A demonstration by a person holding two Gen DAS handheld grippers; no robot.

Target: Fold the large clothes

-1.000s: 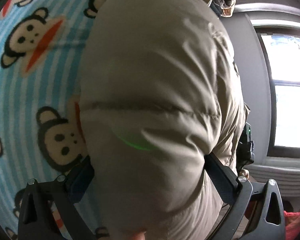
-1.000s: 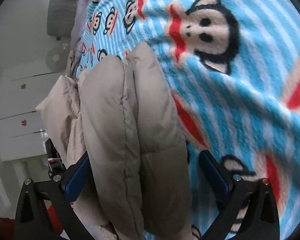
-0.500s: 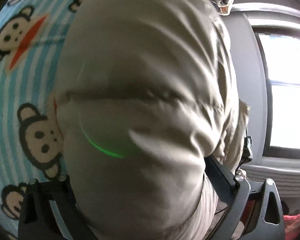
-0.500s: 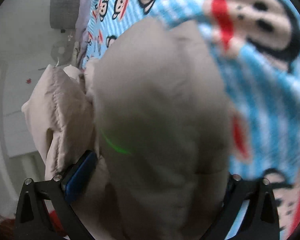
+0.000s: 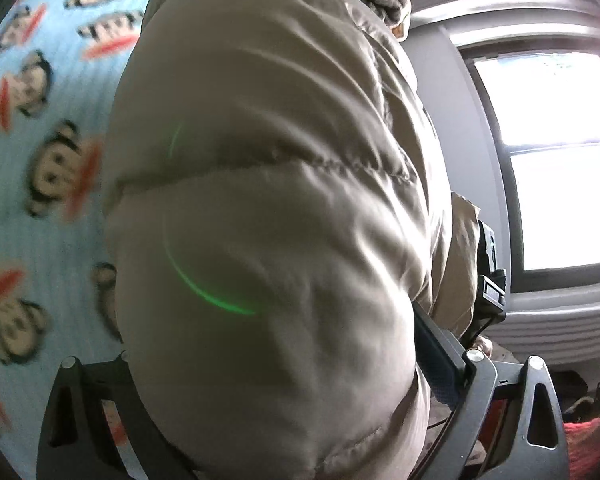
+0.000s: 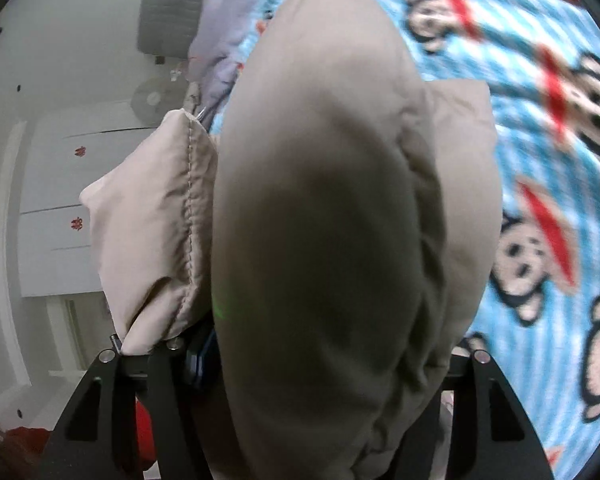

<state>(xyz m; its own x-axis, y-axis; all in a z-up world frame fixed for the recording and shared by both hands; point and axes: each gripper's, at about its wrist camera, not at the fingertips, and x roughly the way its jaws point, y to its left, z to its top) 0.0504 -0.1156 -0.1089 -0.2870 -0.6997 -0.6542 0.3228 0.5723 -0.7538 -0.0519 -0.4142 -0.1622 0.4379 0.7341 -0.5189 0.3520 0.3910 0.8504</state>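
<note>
Beige padded garment: one puffy quilted jacket, bulging between both claws, above the bed.
Long axis: runs away from each camera.
Bedspread: one blue striped monkey-print fleece blanket.
Left claw: clamped on the jacket.
Right claw: closing, jacket bunched between its fingers.

Window blown out, backlights the jacket; green flare arc on it. Monkey-print blanket motion-blurred. Heavy fisheye bend, black vignette corners.
</note>
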